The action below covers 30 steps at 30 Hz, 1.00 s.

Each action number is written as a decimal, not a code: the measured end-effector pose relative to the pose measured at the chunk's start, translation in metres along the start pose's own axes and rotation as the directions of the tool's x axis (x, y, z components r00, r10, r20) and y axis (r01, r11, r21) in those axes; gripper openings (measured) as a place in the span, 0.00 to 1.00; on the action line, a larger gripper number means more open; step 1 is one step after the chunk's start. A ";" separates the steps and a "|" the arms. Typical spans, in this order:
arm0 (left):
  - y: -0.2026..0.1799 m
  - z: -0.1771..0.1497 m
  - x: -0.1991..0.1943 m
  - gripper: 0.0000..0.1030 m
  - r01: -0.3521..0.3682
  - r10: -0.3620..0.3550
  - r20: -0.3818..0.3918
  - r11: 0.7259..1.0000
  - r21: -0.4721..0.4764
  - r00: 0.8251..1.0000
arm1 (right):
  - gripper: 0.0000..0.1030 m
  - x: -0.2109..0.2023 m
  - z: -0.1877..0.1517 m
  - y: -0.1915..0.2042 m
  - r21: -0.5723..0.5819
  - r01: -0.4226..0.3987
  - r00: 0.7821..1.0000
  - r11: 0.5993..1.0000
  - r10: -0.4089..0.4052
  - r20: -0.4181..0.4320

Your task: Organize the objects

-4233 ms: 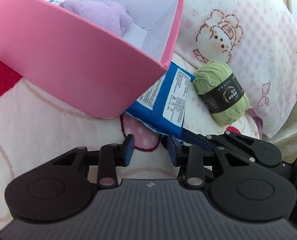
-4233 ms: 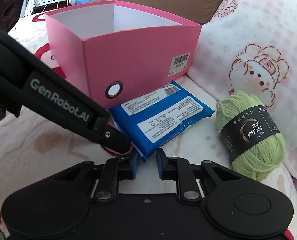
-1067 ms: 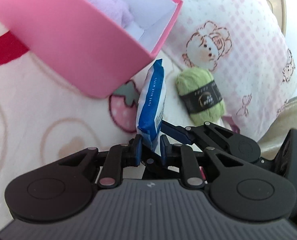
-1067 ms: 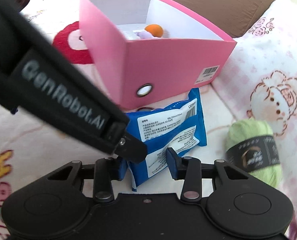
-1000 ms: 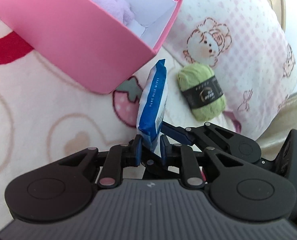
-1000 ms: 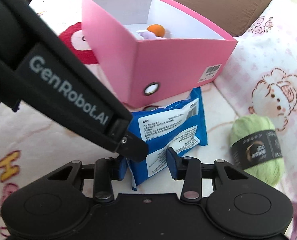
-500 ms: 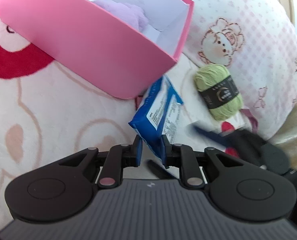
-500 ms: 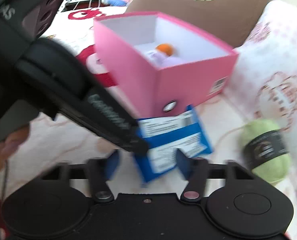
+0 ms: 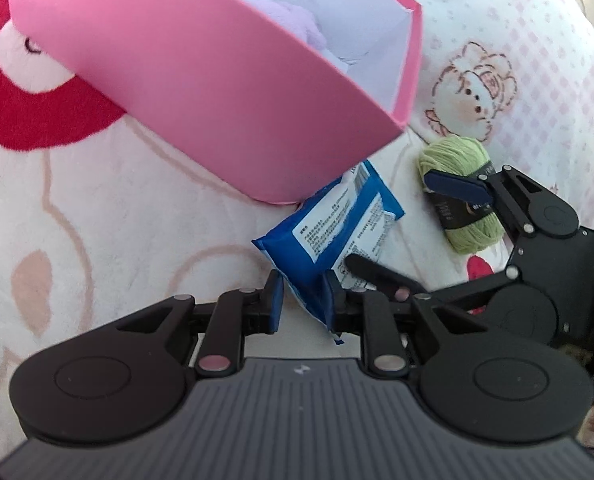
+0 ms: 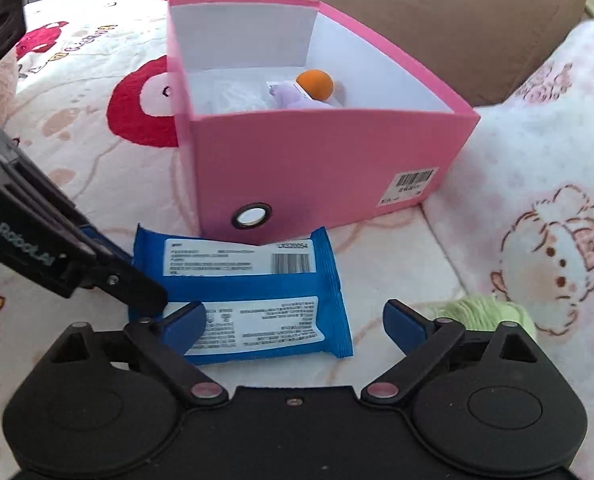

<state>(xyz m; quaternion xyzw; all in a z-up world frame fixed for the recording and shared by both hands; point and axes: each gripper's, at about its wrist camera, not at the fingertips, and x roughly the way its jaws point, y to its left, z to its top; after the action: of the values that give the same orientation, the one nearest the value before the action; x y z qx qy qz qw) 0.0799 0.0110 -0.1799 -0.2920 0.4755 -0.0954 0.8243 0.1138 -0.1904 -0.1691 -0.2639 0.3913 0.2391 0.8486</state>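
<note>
A blue wipes pack with white labels hangs low in front of the pink box. My left gripper is shut on the pack's near corner. My right gripper is opening, with its jaws spread wide. The pack sits partly between its fingers, but no pad presses on it. A green yarn ball with a black band lies to the right, partly behind the right finger. Inside the box are an orange ball and a purple plush.
Everything rests on a soft cream blanket with red cartoon prints. A pink-checked pillow rises to the right of the yarn. A brown cushion stands behind the box.
The right gripper has let go of the pack and spread its jaws wide. The pack, now held only by the left gripper, has turned from edge-on to label-up in the left wrist view.
</note>
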 end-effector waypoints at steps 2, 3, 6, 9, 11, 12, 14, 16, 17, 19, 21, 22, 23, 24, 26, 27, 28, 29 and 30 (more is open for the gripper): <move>0.001 0.000 0.003 0.19 -0.005 0.005 0.004 1.000 -0.001 1.000 | 0.95 0.006 0.000 -0.014 0.082 -0.016 1.000 0.997 0.017 -0.003; 0.000 0.001 0.003 0.19 -0.007 0.007 0.003 1.000 0.004 1.000 | 0.95 0.009 0.000 -0.022 0.139 -0.035 0.999 0.990 0.037 -0.010; 0.000 0.000 0.002 0.19 -0.005 0.005 0.003 1.000 0.012 1.000 | 0.95 0.016 0.003 -0.042 0.274 -0.024 0.999 0.961 0.029 -0.014; 0.000 -0.001 0.002 0.19 -0.006 0.005 0.004 1.000 0.016 1.000 | 0.94 0.019 0.007 -0.047 0.322 -0.060 0.998 0.945 0.061 0.006; 0.000 -0.002 0.002 0.19 -0.006 0.006 0.005 1.000 0.009 1.000 | 0.92 0.022 0.008 -0.043 0.324 -0.077 0.997 0.943 0.080 0.005; 0.001 -0.003 0.002 0.19 -0.006 0.005 0.006 1.000 0.006 1.000 | 0.90 0.023 0.009 -0.040 0.322 -0.097 0.995 0.942 0.100 0.009; 0.001 -0.003 0.002 0.20 -0.010 0.010 0.005 1.000 0.007 1.000 | 0.91 0.029 0.007 -0.037 0.353 -0.133 0.989 0.926 0.147 -0.011; 0.001 -0.004 0.003 0.20 -0.018 0.018 0.001 1.000 0.010 1.000 | 0.94 0.037 0.002 -0.043 0.413 -0.175 0.978 0.894 0.207 -0.033; 0.001 -0.005 0.002 0.20 -0.014 0.014 0.004 1.000 0.010 1.000 | 0.94 0.040 -0.001 -0.050 0.464 -0.191 0.973 0.865 0.229 -0.026; 0.000 -0.004 -0.001 0.20 -0.010 0.010 0.007 1.000 0.019 1.000 | 0.92 0.036 -0.004 -0.056 0.536 -0.188 0.974 0.823 0.228 -0.009; 0.002 -0.003 -0.001 0.20 -0.001 0.001 0.006 1.000 0.008 1.000 | 0.76 0.030 -0.007 -0.055 0.561 -0.175 0.976 0.809 0.216 -0.007; 0.003 -0.003 -0.002 0.20 0.006 -0.006 0.005 1.000 0.002 1.000 | 0.70 0.026 -0.009 -0.052 0.567 -0.180 0.976 0.803 0.216 0.004; 0.004 -0.003 -0.003 0.20 0.013 -0.013 0.003 1.000 -0.006 1.000 | 0.65 0.020 -0.012 -0.050 0.576 -0.186 0.976 0.796 0.216 0.016; 0.004 -0.001 -0.001 0.20 0.015 -0.015 0.004 1.000 -0.009 1.000 | 0.58 0.015 -0.015 -0.049 0.585 -0.182 0.978 0.790 0.209 0.023; 0.002 -0.001 -0.003 0.20 0.005 -0.005 0.015 1.000 0.003 1.000 | 0.52 0.004 -0.024 -0.046 0.609 -0.180 0.979 0.772 0.200 0.035; 0.001 -0.001 -0.004 0.20 0.002 -0.002 0.018 1.000 0.007 1.000 | 0.49 -0.002 -0.029 -0.045 0.623 -0.183 0.979 0.760 0.201 0.042; 0.001 0.000 -0.004 0.20 0.002 -0.002 0.019 1.000 0.007 1.000 | 0.48 -0.007 -0.034 -0.043 0.635 -0.185 0.978 0.750 0.204 0.045; 0.000 0.001 -0.003 0.20 0.004 -0.004 0.017 1.000 0.005 1.000 | 0.47 -0.011 -0.037 -0.038 0.643 -0.184 0.978 0.743 0.204 0.045; 0.000 0.001 -0.002 0.20 0.005 -0.005 0.014 1.000 0.004 1.000 | 0.47 -0.017 -0.045 -0.037 0.650 -0.183 0.978 0.738 0.205 0.042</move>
<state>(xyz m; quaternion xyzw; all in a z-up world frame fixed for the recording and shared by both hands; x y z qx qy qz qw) 0.0799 0.0124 -0.1777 -0.2923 0.4687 -0.0961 0.8280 0.1030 -0.2501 -0.1710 0.0853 0.4887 0.1711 0.8513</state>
